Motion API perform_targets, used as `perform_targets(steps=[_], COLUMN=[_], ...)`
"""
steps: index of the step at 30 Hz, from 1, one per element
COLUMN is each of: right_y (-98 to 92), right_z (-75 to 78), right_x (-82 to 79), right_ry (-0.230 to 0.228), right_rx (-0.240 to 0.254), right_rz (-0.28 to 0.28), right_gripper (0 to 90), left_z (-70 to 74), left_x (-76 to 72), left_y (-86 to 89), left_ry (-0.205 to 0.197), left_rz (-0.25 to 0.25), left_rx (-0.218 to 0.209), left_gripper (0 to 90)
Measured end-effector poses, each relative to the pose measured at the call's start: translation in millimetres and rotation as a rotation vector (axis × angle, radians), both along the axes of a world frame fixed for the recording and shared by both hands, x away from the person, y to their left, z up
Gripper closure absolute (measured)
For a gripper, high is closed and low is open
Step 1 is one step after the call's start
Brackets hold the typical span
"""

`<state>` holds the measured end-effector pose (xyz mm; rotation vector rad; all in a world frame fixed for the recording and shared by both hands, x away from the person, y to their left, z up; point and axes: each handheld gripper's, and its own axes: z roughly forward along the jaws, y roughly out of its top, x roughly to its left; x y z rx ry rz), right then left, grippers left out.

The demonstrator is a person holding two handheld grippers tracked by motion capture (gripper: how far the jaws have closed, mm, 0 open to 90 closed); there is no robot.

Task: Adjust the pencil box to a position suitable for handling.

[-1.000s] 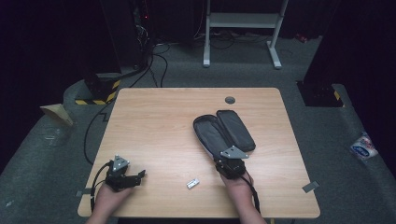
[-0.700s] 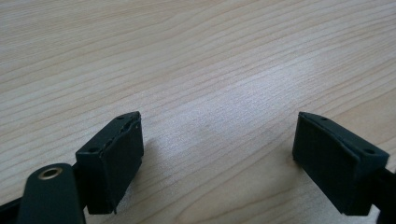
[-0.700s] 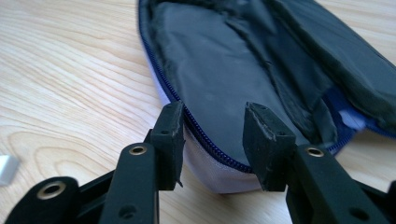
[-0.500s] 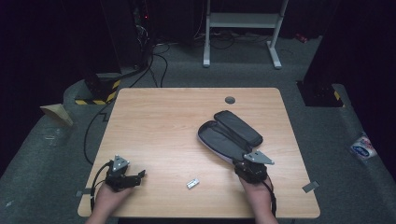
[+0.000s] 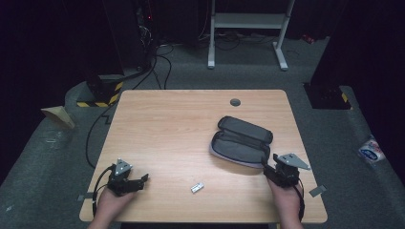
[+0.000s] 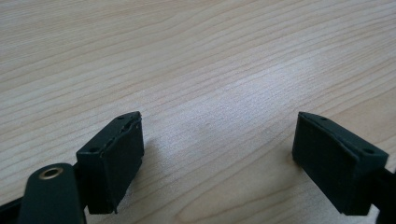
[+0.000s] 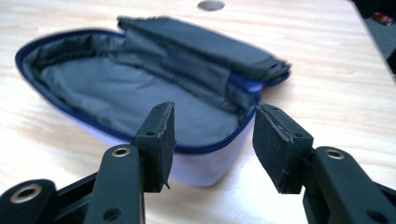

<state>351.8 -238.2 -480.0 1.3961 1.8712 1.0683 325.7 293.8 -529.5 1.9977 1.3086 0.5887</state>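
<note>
A dark pencil case (image 5: 241,140) lies unzipped and spread open on the right half of the wooden table (image 5: 172,124). Its grey lining and blue zip rim show in the right gripper view (image 7: 140,88). My right gripper (image 5: 267,167) sits at the case's near right end. It is open (image 7: 214,114), with the rim of the case just ahead of the gap between the jaws. A small white oblong piece (image 5: 197,187) lies near the front edge. My left gripper (image 5: 142,180) rests at the front left, open (image 6: 219,121) over bare wood.
A round grey cable hole (image 5: 235,102) sits near the table's far edge. On the floor around the table are black cables (image 5: 157,62), a white stand frame (image 5: 248,21) behind and a white packet (image 5: 371,151) at the right.
My right gripper has moved right and toward the front edge. The pencil case has slid right with it and turned. The left gripper has stayed where it was.
</note>
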Motion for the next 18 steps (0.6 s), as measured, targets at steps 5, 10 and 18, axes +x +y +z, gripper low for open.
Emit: perform_targets(steps=[5, 10, 18], right_y=[-11.1, -11.3, -1.1], right_z=[-5.0, -14.8, -24.1], right_x=[20.4, 33.7, 49.2], right_ry=[0.053, 0.117, 0.149], right_rx=[0.046, 0.066, 0.049], right_rz=[-0.043, -0.041, -0.039], right_gripper=[55.5, 61.8, 72.1], left_z=[0.0, 0.0, 0.2], left_x=[0.0, 0.2, -0.5], left_y=[0.0, 0.2, 0.0], left_ry=[0.000, -0.001, 0.002], left_rz=[0.000, -0.002, 0.000], left_rx=[0.000, 0.001, -0.001], left_gripper=[16.9, 16.9, 17.2])
